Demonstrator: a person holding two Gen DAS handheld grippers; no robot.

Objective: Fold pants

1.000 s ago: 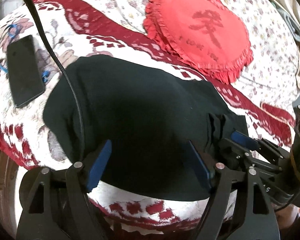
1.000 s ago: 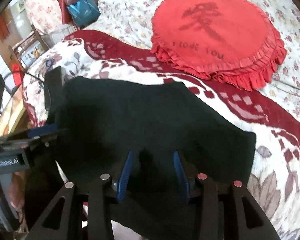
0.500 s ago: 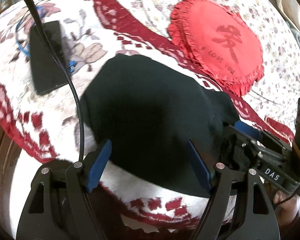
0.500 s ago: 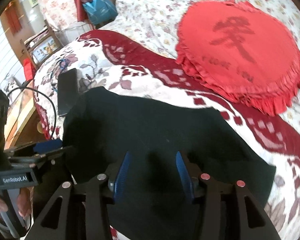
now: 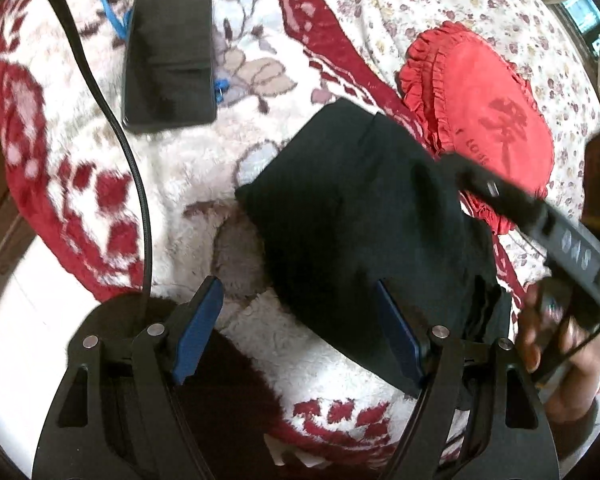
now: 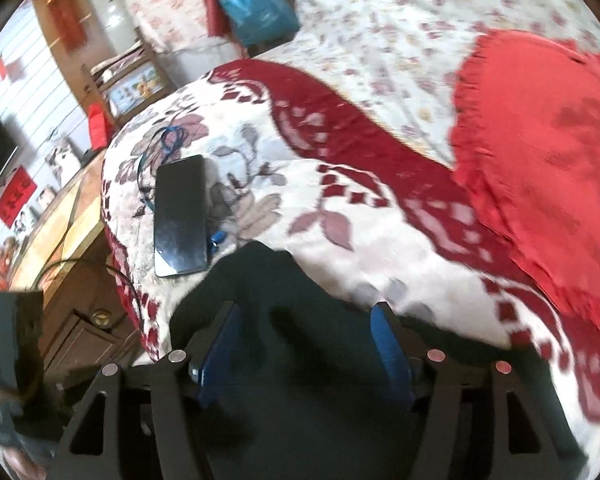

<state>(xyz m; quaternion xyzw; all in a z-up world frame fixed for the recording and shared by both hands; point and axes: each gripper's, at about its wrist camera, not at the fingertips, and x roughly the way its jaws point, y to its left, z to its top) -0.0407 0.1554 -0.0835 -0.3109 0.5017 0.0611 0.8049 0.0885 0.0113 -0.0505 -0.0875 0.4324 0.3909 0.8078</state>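
The black pants (image 5: 364,232) lie folded in a compact bundle on the red and white blanket (image 5: 188,168). My left gripper (image 5: 300,328) is open and empty, hovering just in front of the bundle's near edge. In the right wrist view the pants (image 6: 300,380) fill the bottom of the frame. My right gripper (image 6: 304,344) is open, its blue pads apart over the cloth, gripping nothing. The right gripper's body also crosses the right side of the left wrist view (image 5: 540,216).
A black phone (image 5: 168,52) with a blue cable lies on the blanket at the far left. A red frilled heart cushion (image 5: 488,112) sits at the far right. A black cable (image 5: 112,120) hangs along the left. The bed edge and wooden furniture (image 6: 80,320) are to the left.
The right gripper has opened and let go of the pants. The bundle is now folded smaller. Both grippers have risen and turned, so the phone appears nearer the middle.
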